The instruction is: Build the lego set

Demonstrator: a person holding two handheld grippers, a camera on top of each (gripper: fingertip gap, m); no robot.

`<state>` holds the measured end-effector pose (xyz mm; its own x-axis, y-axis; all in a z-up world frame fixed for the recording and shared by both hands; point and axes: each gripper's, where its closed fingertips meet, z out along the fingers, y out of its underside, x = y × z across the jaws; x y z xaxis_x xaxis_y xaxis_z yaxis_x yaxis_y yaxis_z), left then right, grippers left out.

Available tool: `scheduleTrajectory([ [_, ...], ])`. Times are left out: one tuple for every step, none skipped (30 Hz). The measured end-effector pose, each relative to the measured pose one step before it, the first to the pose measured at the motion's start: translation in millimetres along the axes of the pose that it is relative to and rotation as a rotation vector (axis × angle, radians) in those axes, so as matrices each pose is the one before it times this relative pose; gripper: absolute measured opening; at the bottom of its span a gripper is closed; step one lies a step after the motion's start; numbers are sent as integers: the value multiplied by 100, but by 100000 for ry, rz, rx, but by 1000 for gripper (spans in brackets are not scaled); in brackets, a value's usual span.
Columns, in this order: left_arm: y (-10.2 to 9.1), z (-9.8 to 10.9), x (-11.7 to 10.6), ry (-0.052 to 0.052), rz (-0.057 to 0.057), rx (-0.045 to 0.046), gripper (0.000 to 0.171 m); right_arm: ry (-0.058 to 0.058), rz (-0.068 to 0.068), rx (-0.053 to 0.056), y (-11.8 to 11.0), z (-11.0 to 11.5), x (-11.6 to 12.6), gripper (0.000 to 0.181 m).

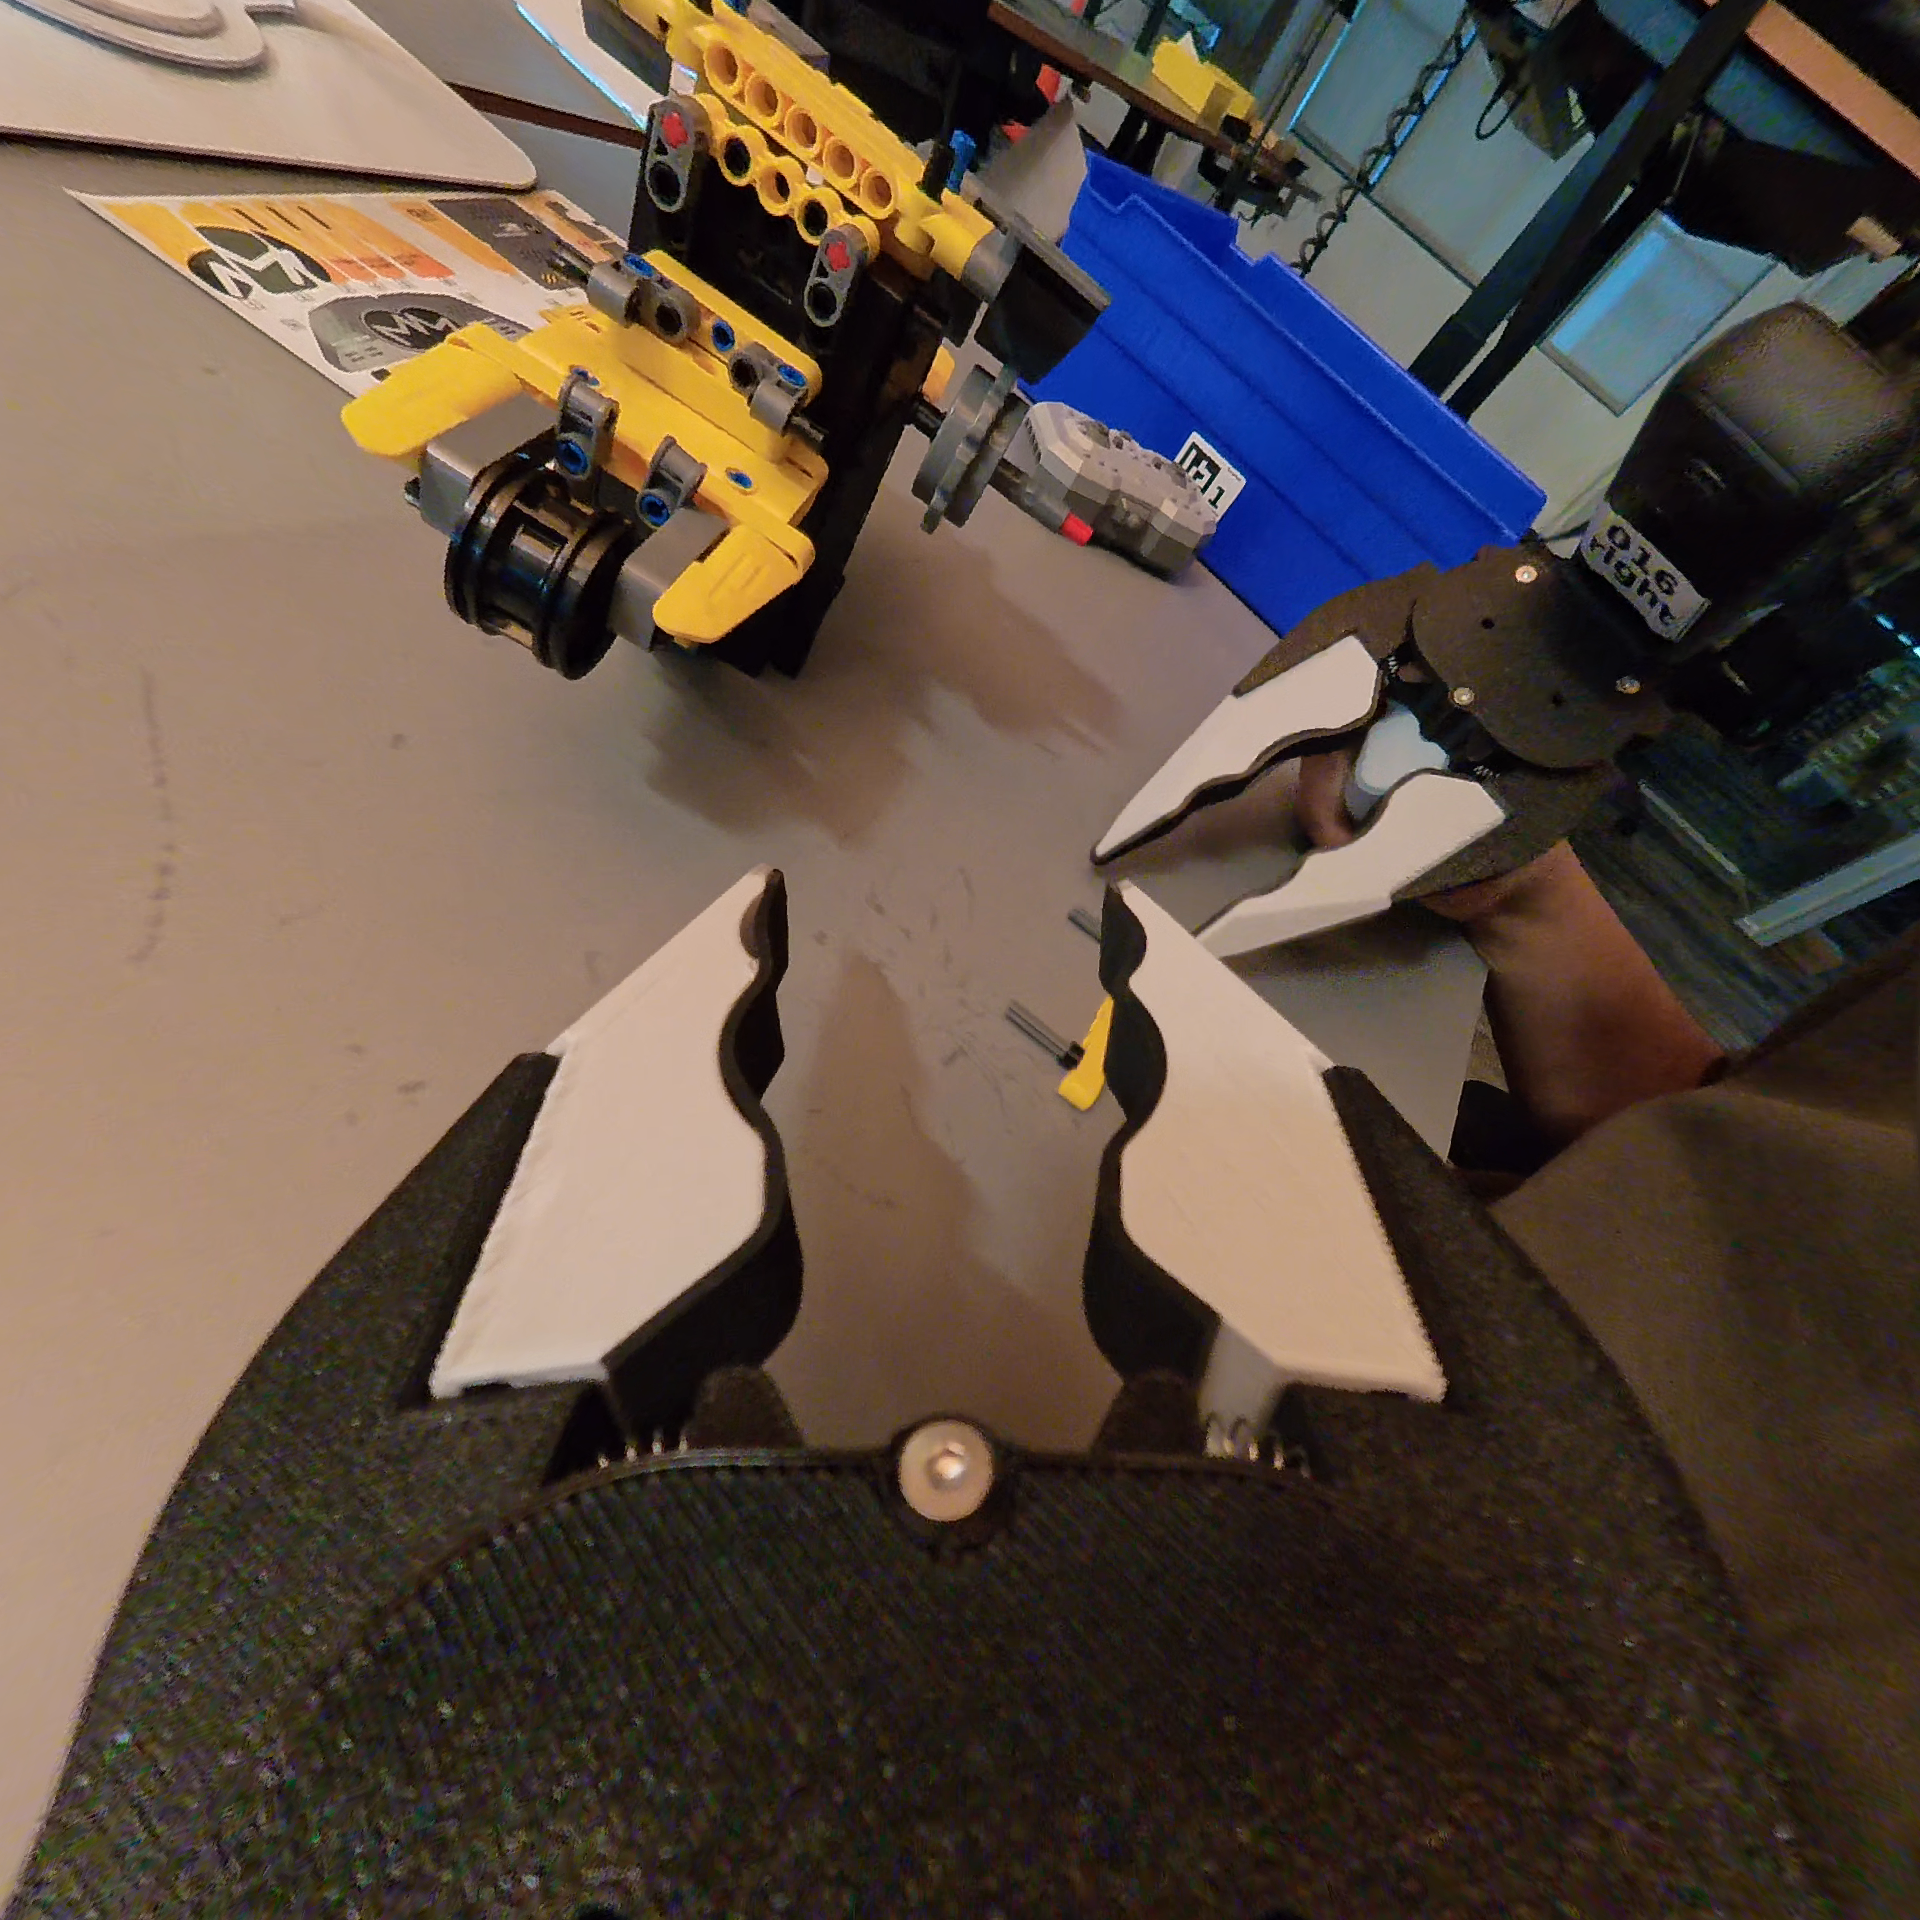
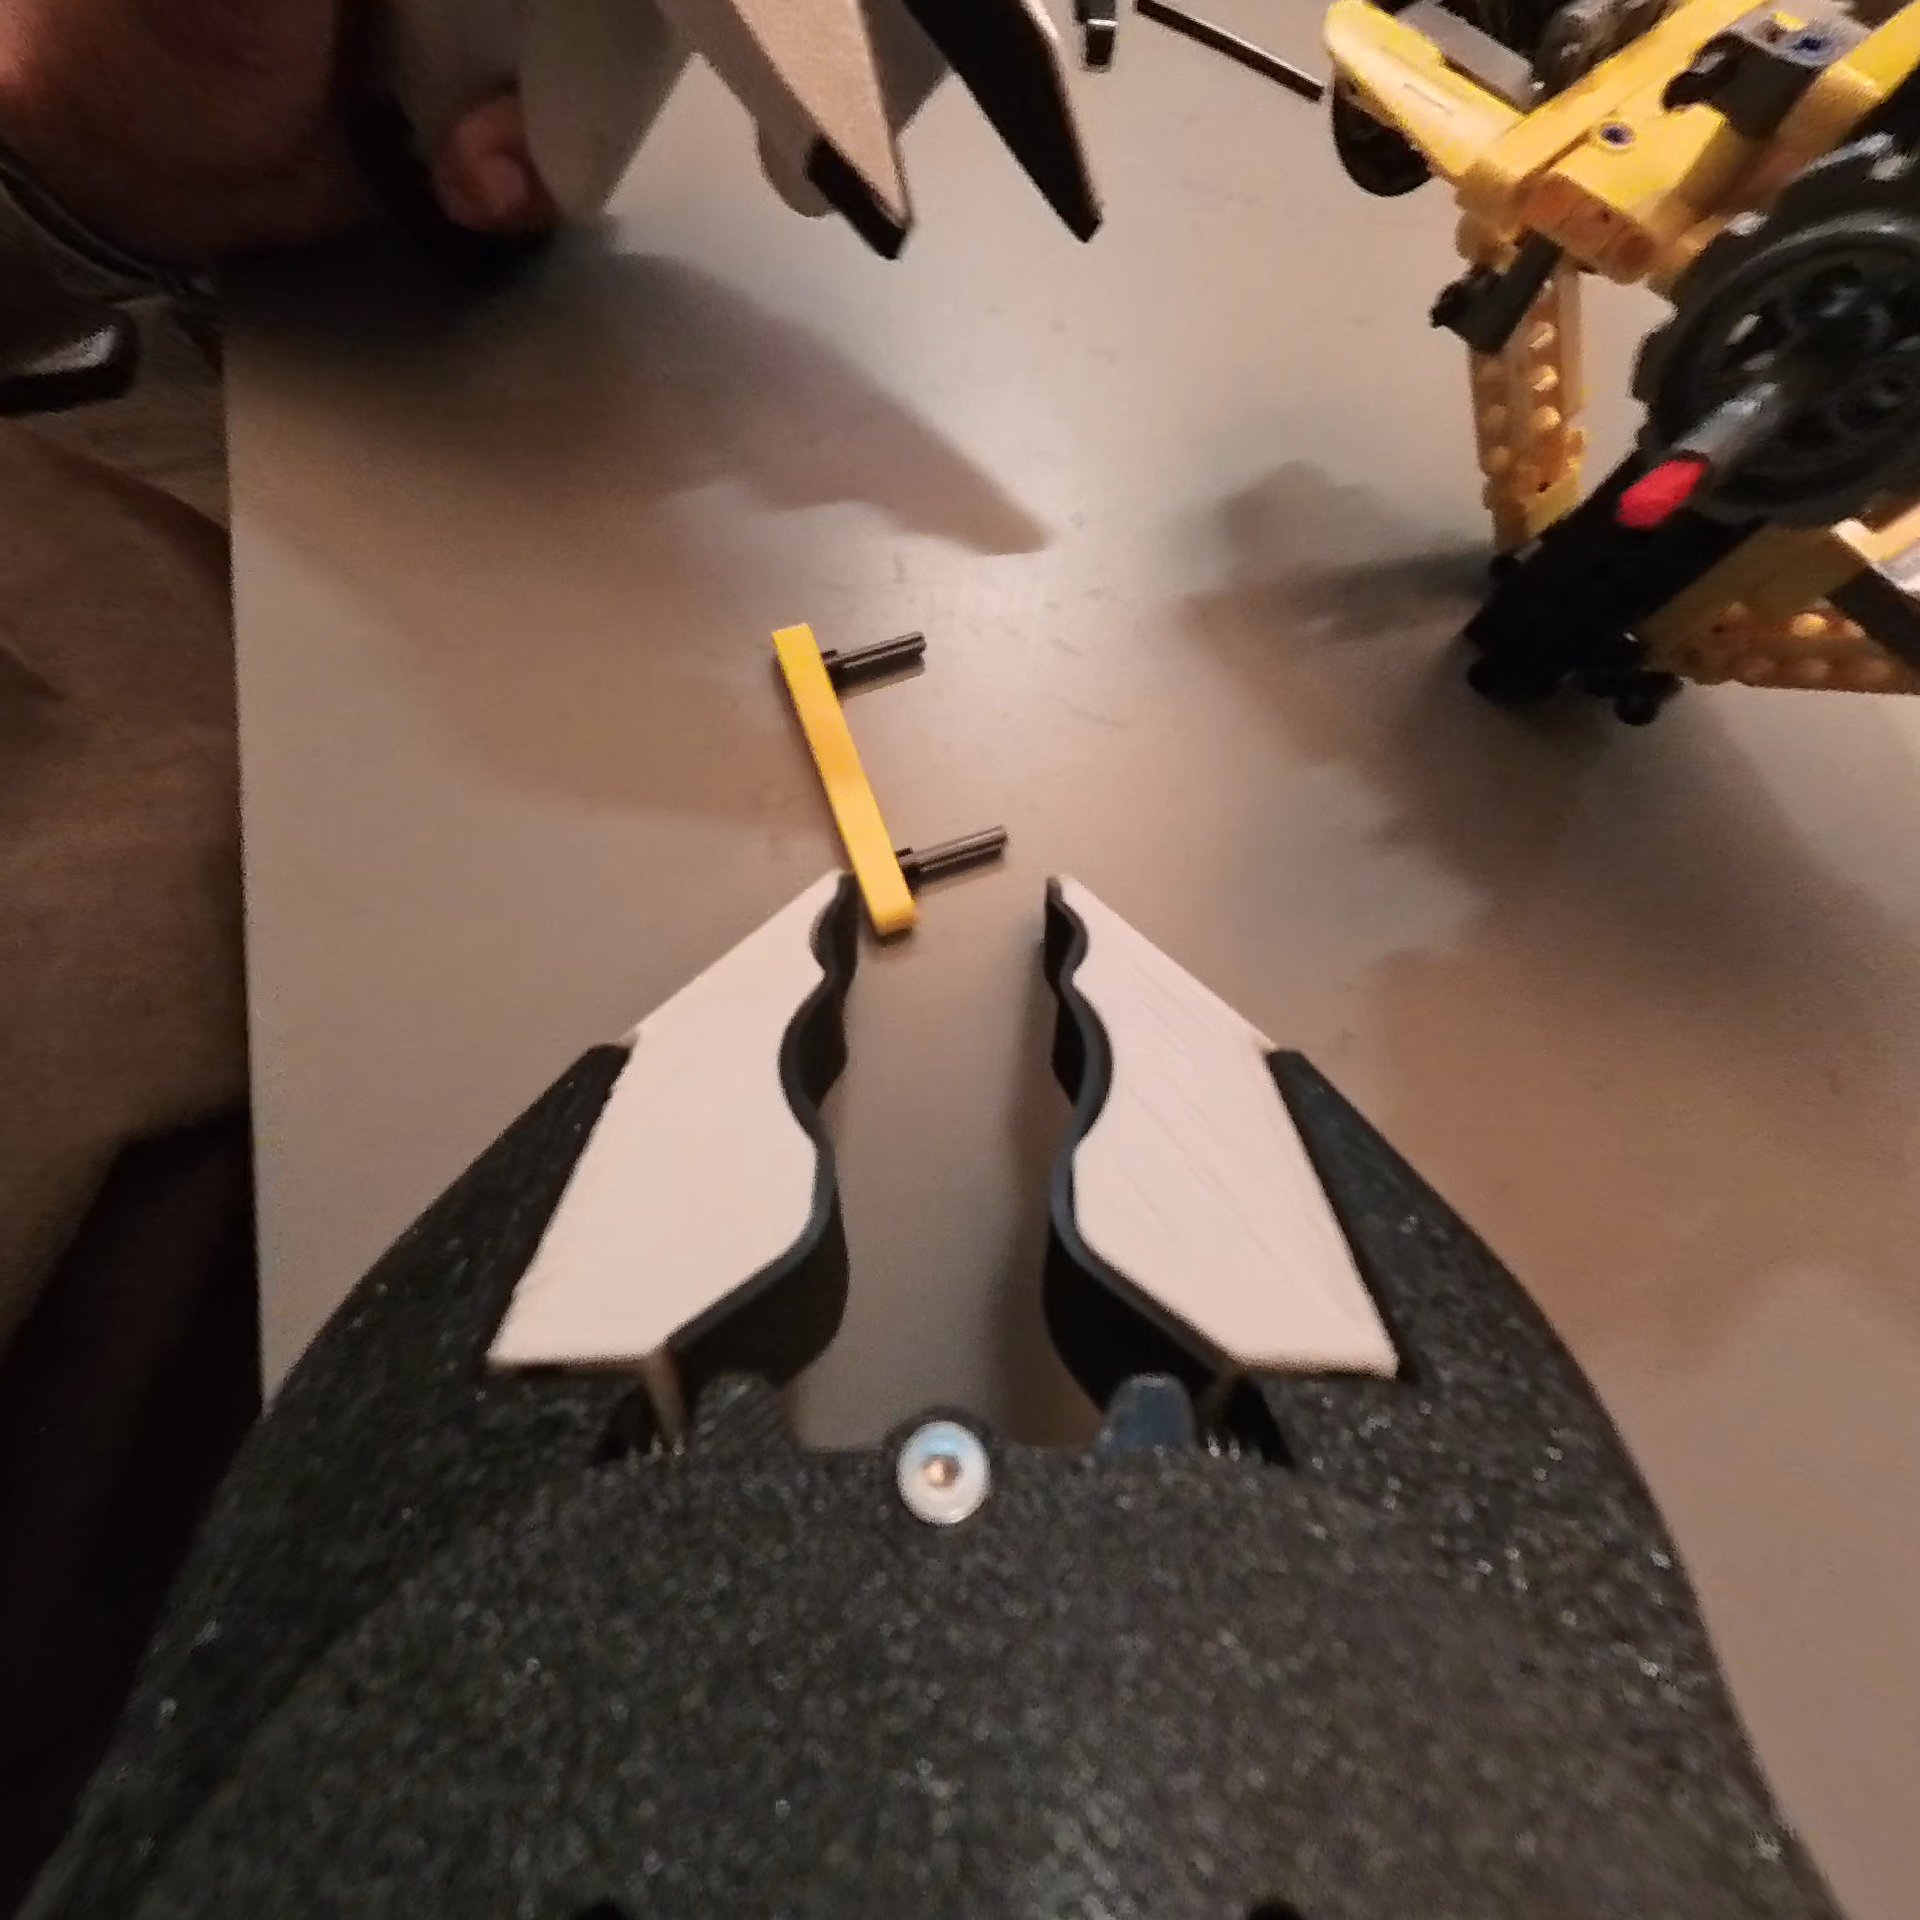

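A small yellow beam point(image 2: 842, 790) with two black pins in its side lies on the grey table point(image 2: 1143, 935). My right gripper point(image 2: 948, 883) is open and empty; its left fingertip is right at the beam's near end. My left gripper point(image 1: 940, 894) is open and empty, low over the table. In its view the beam point(image 1: 1086, 1055) is partly hidden behind the right finger. The right gripper point(image 1: 1153, 899) comes in from the right, held by a hand. In the right wrist view the left gripper point(image 2: 987, 234) points in from the top.
A yellow and black brick-built vehicle model point(image 1: 707, 343) with a black wheel stands farther back; it also shows in the right wrist view point(image 2: 1662, 312). Behind it are a blue bin point(image 1: 1278, 384), a grey motor block point(image 1: 1122, 499), a printed sheet point(image 1: 343, 270) and a grey mat point(image 1: 260, 114). My right fingertips sit around 11 cm from my left ones.
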<state>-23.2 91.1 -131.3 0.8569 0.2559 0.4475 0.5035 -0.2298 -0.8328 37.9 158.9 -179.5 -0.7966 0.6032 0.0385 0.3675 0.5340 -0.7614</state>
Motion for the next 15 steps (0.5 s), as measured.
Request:
scheduleTrajectory([
  [2,5,-10,-32,-106,7,58,1121,848,117,16,-51,260,34],
  [0,5,-17,-4,-76,-10,58,1003,741,114,10,-30,226,33],
  [-1,2,2,-36,22,42,58,702,556,-19,14,-25,156,32],
  [-10,-16,-12,-135,133,118,58,2,275,-31,12,7,30,32],
  [-27,-14,-3,-141,178,216,58,-323,-93,109,-15,-9,-54,32],
  [-14,-13,10,-96,19,178,58,12,-283,296,-41,-29,-24,32],
  [2,7,-12,-104,6,-34,58,214,-306,458,-55,-45,-11,32],
  [25,13,-24,-219,42,-117,58,167,-325,661,-78,-70,-26,33],
  [3,15,-16,-120,62,-54,58,150,-256,824,-106,-84,-5,33],
  [-3,5,2,-98,122,15,58,149,6,866,-105,-89,11,33],
  [-5,-1,-11,-215,156,83,58,43,382,852,-97,-94,40,33],
  [-29,-17,-55,-369,-11,200,58,-259,695,801,-98,-84,42,33],
  [-39,-31,-43,-221,-177,337,57,-470,921,727,-86,-75,39,31],
  [-49,-36,-24,-13,-196,387,56,-476,1024,674,-72,-74,45,31],
  [-79,-44,-16,43,-120,499,55,-374,886,701,-80,-72,54,30],
])
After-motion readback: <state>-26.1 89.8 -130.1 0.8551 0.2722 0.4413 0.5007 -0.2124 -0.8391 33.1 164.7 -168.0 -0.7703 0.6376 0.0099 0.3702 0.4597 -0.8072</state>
